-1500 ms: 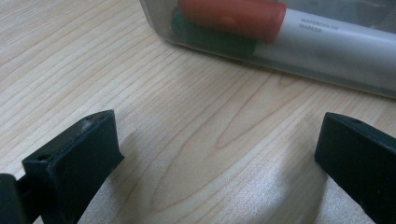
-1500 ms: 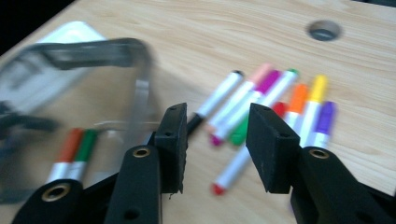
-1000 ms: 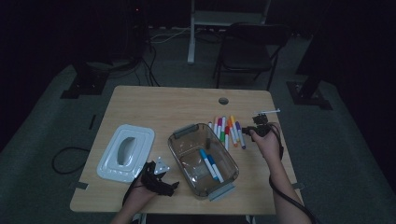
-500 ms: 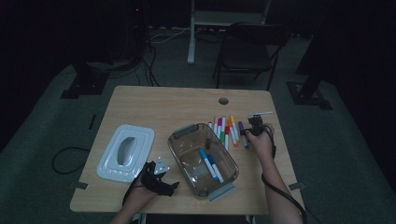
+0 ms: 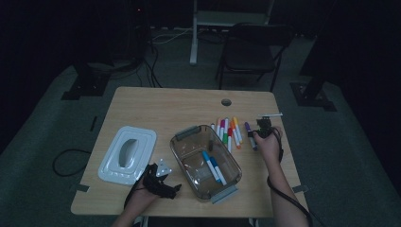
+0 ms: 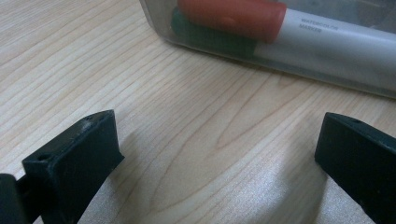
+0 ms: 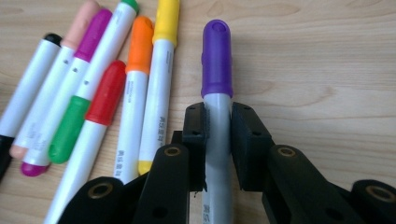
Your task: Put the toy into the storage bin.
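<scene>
My right gripper (image 7: 218,121) lies low over the table, shut on the white barrel of a purple-capped marker (image 7: 217,60); its jaws have just been closing on it. From above, that gripper (image 5: 257,134) and the purple marker (image 5: 248,128) sit at the right end of a row of loose markers (image 5: 229,132). A clear container (image 5: 189,131) holds two markers (image 5: 213,166). My left gripper (image 5: 163,182) rests on the table at the container's near left. Its jaws (image 6: 215,149) stand open on bare wood, facing the container wall (image 6: 159,23).
A white lid (image 5: 127,153) lies at the left of the table. Several coloured markers (image 7: 107,88) lie side by side left of the purple one. A cable hole (image 5: 226,102) sits near the far edge, and a chair (image 5: 255,42) stands beyond the table.
My right gripper has shifted a little left to the purple marker and closed on it. The left gripper has stayed in place.
</scene>
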Available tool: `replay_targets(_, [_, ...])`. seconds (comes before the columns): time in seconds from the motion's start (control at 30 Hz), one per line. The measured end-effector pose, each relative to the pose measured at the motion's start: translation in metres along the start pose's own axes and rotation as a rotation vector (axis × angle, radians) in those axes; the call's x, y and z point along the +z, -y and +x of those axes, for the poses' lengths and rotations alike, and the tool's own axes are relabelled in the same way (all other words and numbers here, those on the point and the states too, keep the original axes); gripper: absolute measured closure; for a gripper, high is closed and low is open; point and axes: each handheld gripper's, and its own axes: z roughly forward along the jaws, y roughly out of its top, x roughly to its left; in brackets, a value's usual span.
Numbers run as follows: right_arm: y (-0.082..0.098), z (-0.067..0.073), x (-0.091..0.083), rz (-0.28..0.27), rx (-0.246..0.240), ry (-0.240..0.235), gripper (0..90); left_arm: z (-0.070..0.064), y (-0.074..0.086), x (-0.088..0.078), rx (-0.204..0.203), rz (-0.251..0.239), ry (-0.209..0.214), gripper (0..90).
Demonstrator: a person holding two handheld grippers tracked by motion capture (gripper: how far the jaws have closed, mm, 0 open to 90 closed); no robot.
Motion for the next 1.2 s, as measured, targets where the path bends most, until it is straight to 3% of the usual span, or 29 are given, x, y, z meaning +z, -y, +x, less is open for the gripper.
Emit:
replay_targets(0.27, [0.000, 0.008, -0.025, -0.021, 0.002, -0.042, 76.6, 0.000, 0.000, 0.000, 0.000, 0.000, 0.000, 0.5])
replay_targets(0.47, [0.002, 0.025, -0.050, -0.029, -0.028, -0.089, 76.6, 0.000, 0.000, 0.000, 0.000, 0.000, 0.000, 0.5])
replay_targets(0.7, [0.002, 0.062, -0.095, -0.090, -0.077, -0.210, 76.6, 0.000, 0.000, 0.000, -0.001, 0.000, 0.000, 0.5])
replay_targets(0.9, [0.005, 0.100, -0.128, -0.116, -0.155, -0.263, 76.6, 0.000, 0.000, 0.000, 0.002, 0.001, -0.001, 0.5])
replay_targets(1.2, [0.017, 0.147, -0.148, -0.092, -0.226, -0.347, 76.6, 0.000, 0.000, 0.000, 0.001, 0.002, 0.001, 0.5])
